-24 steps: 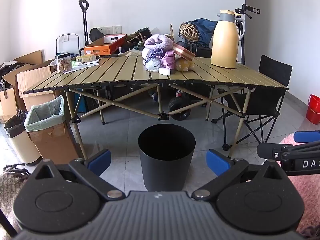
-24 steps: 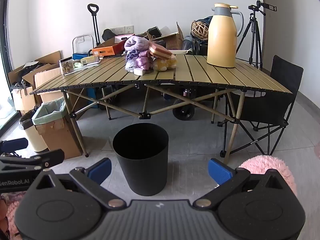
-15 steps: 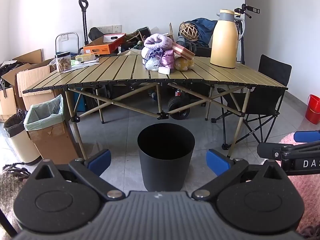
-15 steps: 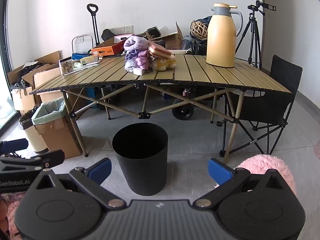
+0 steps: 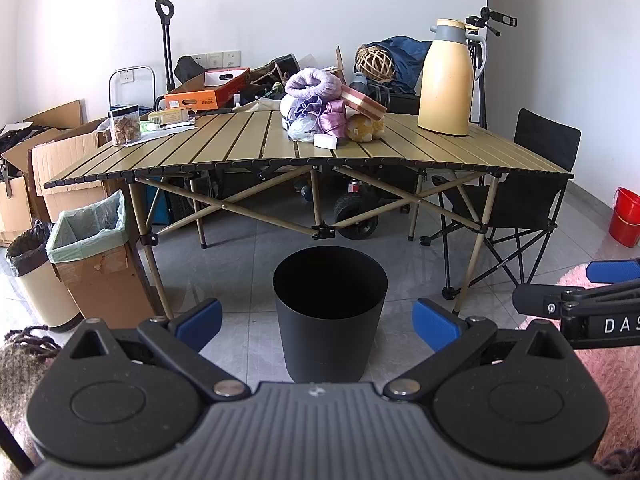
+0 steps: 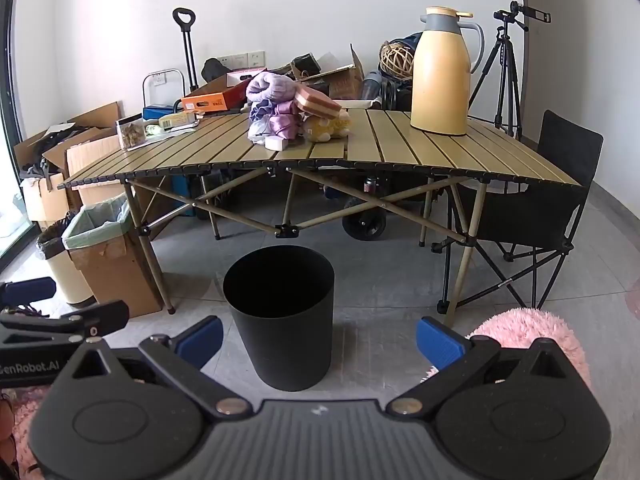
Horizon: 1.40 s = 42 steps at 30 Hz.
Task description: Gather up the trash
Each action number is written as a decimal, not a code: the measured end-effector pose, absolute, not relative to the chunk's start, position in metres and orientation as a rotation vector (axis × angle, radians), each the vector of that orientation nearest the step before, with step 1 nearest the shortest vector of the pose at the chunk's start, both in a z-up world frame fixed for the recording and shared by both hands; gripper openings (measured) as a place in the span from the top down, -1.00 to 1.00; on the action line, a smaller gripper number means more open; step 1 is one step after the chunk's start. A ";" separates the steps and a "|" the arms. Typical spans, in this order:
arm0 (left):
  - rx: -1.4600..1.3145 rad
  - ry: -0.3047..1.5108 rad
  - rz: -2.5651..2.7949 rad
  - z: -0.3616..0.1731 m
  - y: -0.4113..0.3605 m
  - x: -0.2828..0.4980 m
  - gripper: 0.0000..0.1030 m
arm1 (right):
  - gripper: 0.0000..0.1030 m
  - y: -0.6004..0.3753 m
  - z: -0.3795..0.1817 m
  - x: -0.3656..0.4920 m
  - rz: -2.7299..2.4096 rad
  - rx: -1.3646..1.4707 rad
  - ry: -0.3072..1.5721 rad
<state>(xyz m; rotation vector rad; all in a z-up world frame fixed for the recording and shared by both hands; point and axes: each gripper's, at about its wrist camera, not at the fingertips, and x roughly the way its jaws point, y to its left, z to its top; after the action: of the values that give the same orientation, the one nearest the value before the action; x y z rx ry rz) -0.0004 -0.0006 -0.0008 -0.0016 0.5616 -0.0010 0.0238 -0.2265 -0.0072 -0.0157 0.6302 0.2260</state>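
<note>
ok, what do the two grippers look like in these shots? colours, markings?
Both match: black linkage arms on two round black hubs, a ribbed dark grey body between them, silver pivot pins, blue pads on the fingertips. The left gripper shows white "GenRobot.AI" lettering on its side in the right wrist view; the right gripper shows white "DAS" in the left wrist view. No cables or sleeves visible.

A round black bin (image 5: 330,314) stands upright on the grey tiled floor in front of the table, its mouth open and its inside dark, so any contents cannot be made out. On the tabletop lies a heap (image 5: 330,110): purple and lilac soft things, a crumpled white bag, a small white block, a pink-edged box tilted on a yellow plush.
</note>
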 end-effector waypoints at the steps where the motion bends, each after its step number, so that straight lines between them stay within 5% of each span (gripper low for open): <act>1: -0.002 0.562 -0.001 -0.001 -0.001 0.000 -1.00 | -1.00 -0.227 -0.007 0.024 0.226 -0.016 0.630; 42: 0.007 0.546 -0.005 0.007 -0.011 -0.003 -1.00 | -1.00 -0.227 -0.004 0.022 0.227 -0.019 0.624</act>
<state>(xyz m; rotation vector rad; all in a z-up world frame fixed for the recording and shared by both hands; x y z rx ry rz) -0.0030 -0.0106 0.0075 0.0073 0.5458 -0.0050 0.0224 -0.2268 -0.0043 -0.0191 0.6240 0.2268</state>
